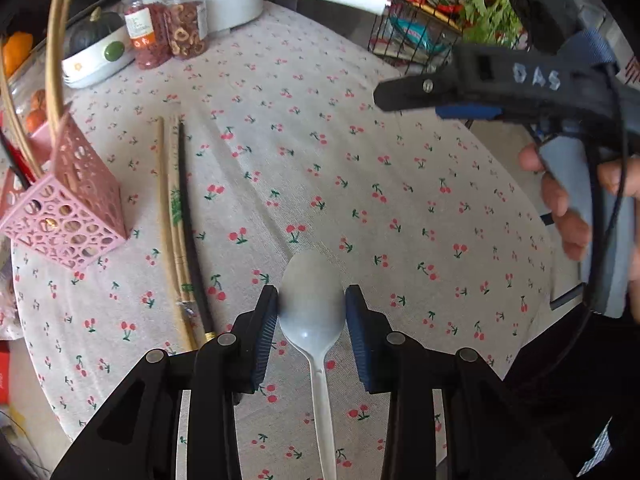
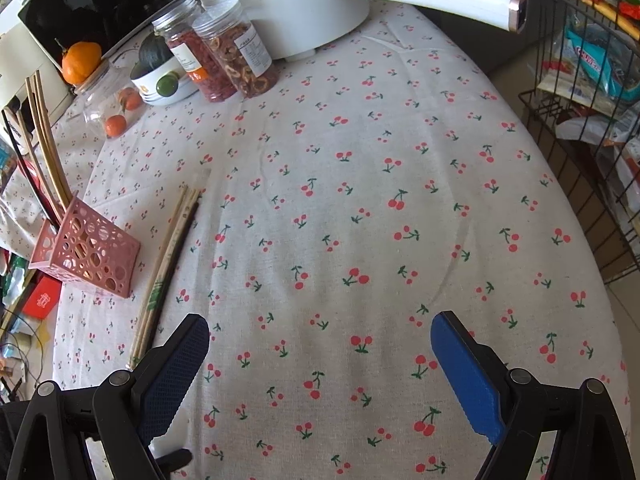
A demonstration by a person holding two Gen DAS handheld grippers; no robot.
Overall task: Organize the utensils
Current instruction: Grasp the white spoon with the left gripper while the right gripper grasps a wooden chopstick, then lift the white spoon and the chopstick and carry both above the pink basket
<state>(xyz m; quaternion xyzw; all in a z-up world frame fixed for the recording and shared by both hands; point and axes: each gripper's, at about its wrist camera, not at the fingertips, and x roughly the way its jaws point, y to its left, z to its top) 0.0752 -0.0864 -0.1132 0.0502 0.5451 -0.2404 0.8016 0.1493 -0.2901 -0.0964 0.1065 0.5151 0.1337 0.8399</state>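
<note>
In the left wrist view my left gripper (image 1: pixel 311 300) is shut on the bowl of a white plastic spoon (image 1: pixel 312 304), whose handle runs back toward the camera over the cherry tablecloth. A pink perforated utensil holder (image 1: pixel 68 204) stands at the left with several chopsticks in it. Loose chopsticks (image 1: pixel 180 232) lie beside it on the cloth. My right gripper (image 2: pixel 320 344) is open and empty above the cloth; it also shows in the left wrist view (image 1: pixel 480 88) at the upper right. The holder (image 2: pixel 90 250) and loose chopsticks (image 2: pixel 168 268) show at the left of the right wrist view.
A white pot (image 2: pixel 288 8) with a long handle stands at the back. Two jars of dried food (image 2: pixel 224 56), a bowl with a dark squash (image 2: pixel 160 76) and a jar of oranges (image 2: pixel 112 100) stand at the back left. A black wire rack (image 2: pixel 580 120) stands off the table's right edge.
</note>
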